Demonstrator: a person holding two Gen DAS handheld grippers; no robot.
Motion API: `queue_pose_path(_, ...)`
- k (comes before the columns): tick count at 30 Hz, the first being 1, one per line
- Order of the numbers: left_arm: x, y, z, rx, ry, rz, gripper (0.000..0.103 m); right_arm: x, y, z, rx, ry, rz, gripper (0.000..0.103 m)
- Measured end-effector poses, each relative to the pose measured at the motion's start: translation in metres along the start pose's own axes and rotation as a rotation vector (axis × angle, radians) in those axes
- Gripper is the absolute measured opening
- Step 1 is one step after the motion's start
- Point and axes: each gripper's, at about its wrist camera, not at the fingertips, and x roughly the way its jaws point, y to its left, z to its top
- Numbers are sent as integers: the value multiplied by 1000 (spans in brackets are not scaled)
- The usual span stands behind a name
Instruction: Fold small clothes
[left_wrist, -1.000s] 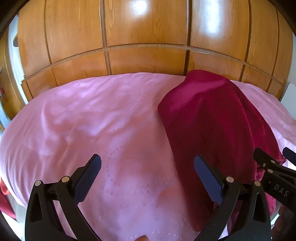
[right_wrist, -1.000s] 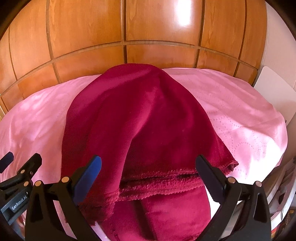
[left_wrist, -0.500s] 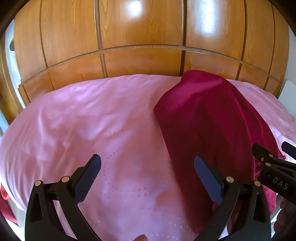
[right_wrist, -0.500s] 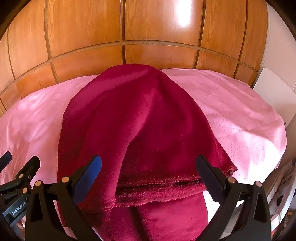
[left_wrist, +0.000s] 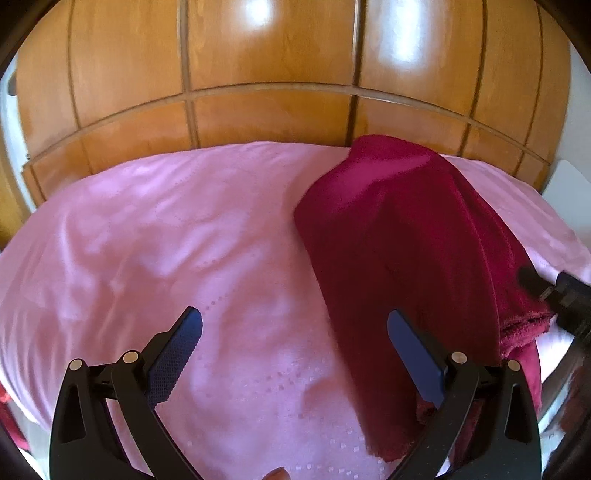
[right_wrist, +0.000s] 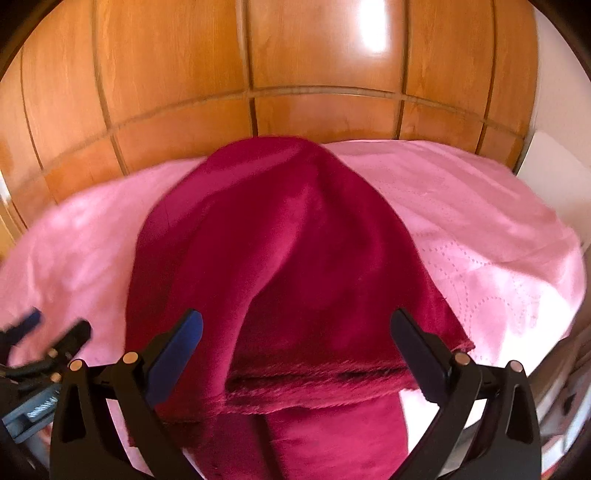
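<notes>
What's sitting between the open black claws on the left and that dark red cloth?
Nothing but bare pink bedsheet. In the left wrist view, the left gripper hangs open over it, with the dark red cloth starting beside its right-hand finger.

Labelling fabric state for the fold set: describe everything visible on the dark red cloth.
The dark red cloth looks plush, fleece-like, folded over in layers, its fuzzy hems stacked near the camera. It lies lengthwise on the pink bedspread, the near end draping over the bed edge, the far end by the wooden panelling. Neither tool grips it; both stand open.
</notes>
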Motion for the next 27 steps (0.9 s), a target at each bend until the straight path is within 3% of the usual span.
queue_pose_path(3,7,4,1,-13,29,-64,100,-2,-47,10,120,13,38,101)
queue_pose_path(7,9,5,1,-37,47,-148,100,10,-116,11,306,63,3,93)
queue_pose_path(9,11,4,2,-35,65,-189,100,29,-141,8,389,134,20,75)
queue_pose_path(12,13,0,4,15,96,-186,100,58,-158,1,467,223,63,58)
queue_pose_path(13,13,-1,5,32,102,-174,100,64,-159,0,483,240,88,56)
queue_pose_path(16,14,4,10,52,133,-173,100,82,-155,2,481,284,108,37)
queue_pose_path(17,14,9,12,49,136,-172,99,85,-152,5,471,297,125,22)
queue_pose_path(18,11,15,15,39,126,-166,90,86,-150,8,471,311,149,15)
queue_pose_path(20,7,26,21,24,123,-159,78,82,-143,21,469,307,191,11)
queue_pose_path(23,-2,49,33,-10,113,-209,62,65,-118,48,426,246,270,10)
queue_pose_path(27,-27,71,48,-26,42,-247,61,34,-43,88,272,141,453,10)
